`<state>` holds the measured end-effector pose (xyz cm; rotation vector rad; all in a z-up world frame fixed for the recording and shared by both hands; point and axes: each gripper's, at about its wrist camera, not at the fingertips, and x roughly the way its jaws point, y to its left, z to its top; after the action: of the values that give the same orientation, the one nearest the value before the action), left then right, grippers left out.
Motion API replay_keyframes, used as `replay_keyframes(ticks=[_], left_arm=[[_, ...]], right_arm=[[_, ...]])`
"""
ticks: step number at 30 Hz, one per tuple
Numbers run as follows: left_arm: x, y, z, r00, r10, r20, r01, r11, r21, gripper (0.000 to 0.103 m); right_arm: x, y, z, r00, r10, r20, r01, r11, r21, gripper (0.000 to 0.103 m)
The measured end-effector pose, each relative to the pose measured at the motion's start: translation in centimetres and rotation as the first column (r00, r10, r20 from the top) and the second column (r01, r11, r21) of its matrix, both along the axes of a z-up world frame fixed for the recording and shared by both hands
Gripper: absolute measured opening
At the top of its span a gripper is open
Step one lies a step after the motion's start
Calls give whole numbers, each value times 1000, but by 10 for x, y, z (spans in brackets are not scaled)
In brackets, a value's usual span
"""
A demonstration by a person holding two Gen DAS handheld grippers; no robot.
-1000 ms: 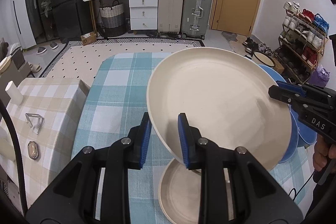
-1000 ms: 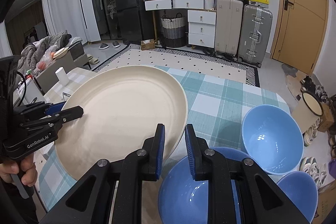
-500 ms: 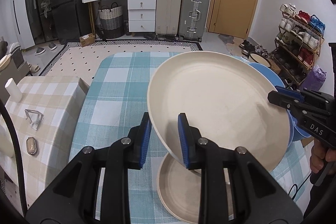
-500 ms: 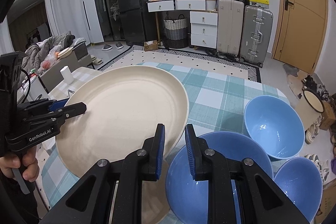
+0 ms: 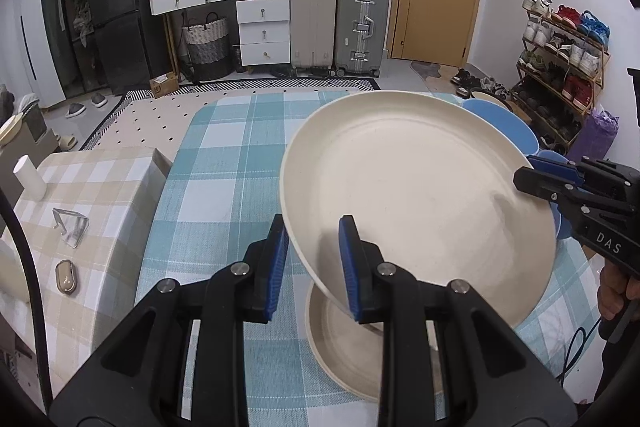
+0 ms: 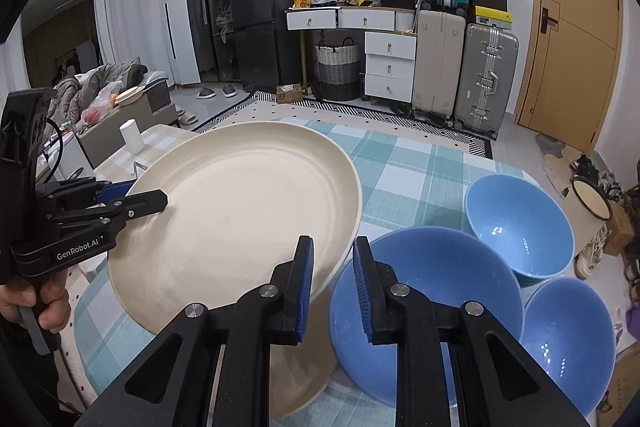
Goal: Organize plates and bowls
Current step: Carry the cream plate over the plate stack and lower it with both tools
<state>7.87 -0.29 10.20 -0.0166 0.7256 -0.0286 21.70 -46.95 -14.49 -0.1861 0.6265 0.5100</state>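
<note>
Large cream plate [image 5: 420,195] tilted in the air above a smaller cream plate [image 5: 344,343] lying flat; three blue bowls [image 6: 520,223] upright just beside.

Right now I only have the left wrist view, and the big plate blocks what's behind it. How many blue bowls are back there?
Observer: Three. A large bowl is nearest, a medium bowl is behind it, and a small bowl is beside it.
Operator: Is the large bowl clear of the small plate on the table?
Observer: The small plate, lying under the lifted large plate, has its rim right beside the large bowl. I cannot tell whether they touch.
</note>
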Motion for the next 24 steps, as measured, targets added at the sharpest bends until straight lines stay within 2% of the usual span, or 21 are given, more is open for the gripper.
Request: replay_keyframes(ticks=[6,15,18,21,24], left_arm=[[-13,-8,-15,1000,-10,0,10,999,51,23],[-31,-7,-45,1000,-22,-7,23,998,61,23],[-37,-5,-53,1000,-22,0,22,998,53,23],[-43,-4,-62,1000,-16,26,13,997,78,23],[-46,0,-71,1000,-18,11,17,998,68,23]], right_arm=[[-19,-1,-14,1000,-9,17,9,1000,-18,21],[-41,-4,-38,1000,-13,10,13,1000,-12,22],[-49,1,-48,999,5,37,-3,998,-60,22],[-53,-1,-57,1000,4,6,-3,1000,-22,22],[-58,-1,-67,1000,13,-8,-13,1000,-18,22]])
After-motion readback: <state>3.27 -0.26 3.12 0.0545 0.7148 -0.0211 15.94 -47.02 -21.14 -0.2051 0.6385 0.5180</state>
